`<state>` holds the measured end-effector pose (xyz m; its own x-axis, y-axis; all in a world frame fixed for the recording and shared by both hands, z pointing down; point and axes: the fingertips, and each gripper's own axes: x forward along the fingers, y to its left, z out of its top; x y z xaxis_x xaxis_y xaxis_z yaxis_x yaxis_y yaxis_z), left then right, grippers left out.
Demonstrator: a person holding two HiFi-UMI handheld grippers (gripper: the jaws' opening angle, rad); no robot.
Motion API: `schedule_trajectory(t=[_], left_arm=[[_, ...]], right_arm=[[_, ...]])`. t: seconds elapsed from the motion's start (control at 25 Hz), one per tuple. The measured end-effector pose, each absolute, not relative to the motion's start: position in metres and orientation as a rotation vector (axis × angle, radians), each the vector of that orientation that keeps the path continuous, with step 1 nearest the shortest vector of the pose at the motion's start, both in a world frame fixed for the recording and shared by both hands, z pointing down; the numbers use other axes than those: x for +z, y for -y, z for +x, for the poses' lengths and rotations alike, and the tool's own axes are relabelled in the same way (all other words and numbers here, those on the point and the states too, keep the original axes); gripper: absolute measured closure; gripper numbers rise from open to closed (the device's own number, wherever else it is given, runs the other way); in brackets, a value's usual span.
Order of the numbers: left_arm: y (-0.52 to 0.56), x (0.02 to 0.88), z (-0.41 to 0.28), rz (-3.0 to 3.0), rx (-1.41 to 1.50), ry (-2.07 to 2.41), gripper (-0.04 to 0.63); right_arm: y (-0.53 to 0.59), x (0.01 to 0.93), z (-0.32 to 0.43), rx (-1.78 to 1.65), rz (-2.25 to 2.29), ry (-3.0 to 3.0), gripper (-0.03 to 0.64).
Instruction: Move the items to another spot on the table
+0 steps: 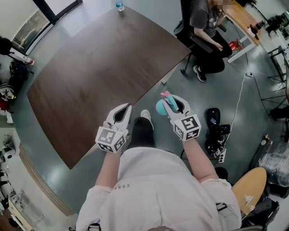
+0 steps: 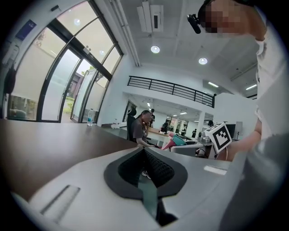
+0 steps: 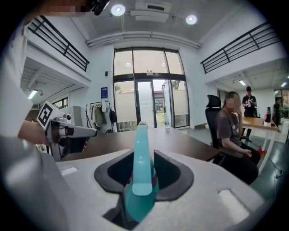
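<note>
My right gripper is shut on a teal item with a pink part. Its long teal handle sticks up between the jaws, and the round body sits lower in them. I hold it over the floor, just off the edge of the dark brown table. My left gripper hovers over the table's near edge with its pads meeting and nothing between them. A water bottle stands at the table's far end.
A person sits on an office chair beyond the table's right corner. Dark shoes and cables lie on the floor to my right. A round wooden seat is at the lower right. Bags sit at the left.
</note>
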<state>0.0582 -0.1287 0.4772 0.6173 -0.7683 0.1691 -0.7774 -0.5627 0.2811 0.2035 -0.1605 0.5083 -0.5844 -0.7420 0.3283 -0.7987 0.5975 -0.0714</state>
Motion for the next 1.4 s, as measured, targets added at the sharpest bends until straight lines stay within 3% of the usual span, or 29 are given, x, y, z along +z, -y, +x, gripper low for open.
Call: schedule_trajectory(t=[0.76,1.4], left_arm=[[0.349,0.464,0.141,2.579,-0.006,1.114,0.586],[0.454,0.475,0.142,2.291,-0.047,1.606,0.586]], right_arm=[[0.366,0.483,0.279,0.229,1.328,2.514,0.502],[0.540,0.491,0.272,0.174,0.852,2.719,0.502]])
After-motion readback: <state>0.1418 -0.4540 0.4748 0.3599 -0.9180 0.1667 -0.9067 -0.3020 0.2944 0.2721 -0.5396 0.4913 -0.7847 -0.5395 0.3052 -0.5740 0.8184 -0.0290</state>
